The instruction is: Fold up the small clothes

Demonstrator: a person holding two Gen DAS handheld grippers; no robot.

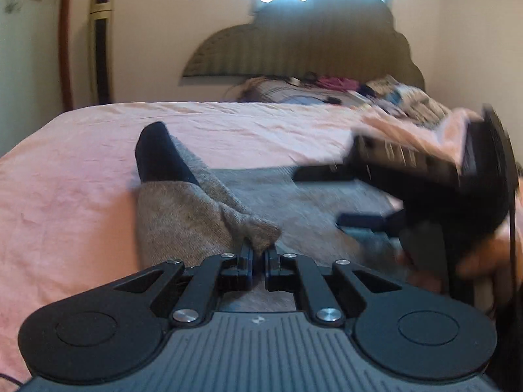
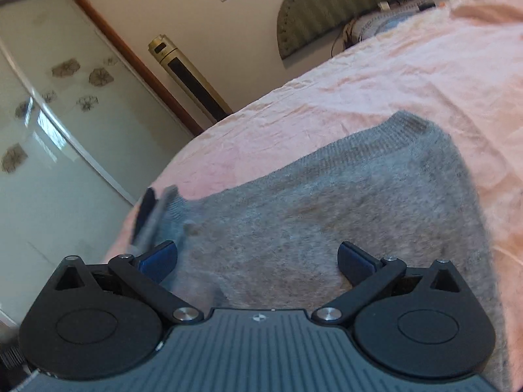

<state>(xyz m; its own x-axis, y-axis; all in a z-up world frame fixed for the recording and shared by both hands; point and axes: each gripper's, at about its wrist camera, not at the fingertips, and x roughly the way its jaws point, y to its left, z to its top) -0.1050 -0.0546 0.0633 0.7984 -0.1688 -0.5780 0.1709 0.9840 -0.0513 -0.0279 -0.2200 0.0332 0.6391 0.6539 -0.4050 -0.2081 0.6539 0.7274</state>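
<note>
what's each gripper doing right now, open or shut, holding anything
Left gripper: shut on a pinched fold of the grey sweater.
Right gripper: open, holding nothing, poised over the sweater.

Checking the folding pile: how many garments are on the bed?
1: a grey sweater on the pink sheet, a fold pinched by the left gripper. Others may be hidden.

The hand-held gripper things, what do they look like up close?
Each hand-held gripper, left and right, is matt black: two round discs, jointed arms with silver screws, and a ribbed grey body carrying a small white mark. The finger pads are blue. A thin black cable hangs by the right one.
</note>
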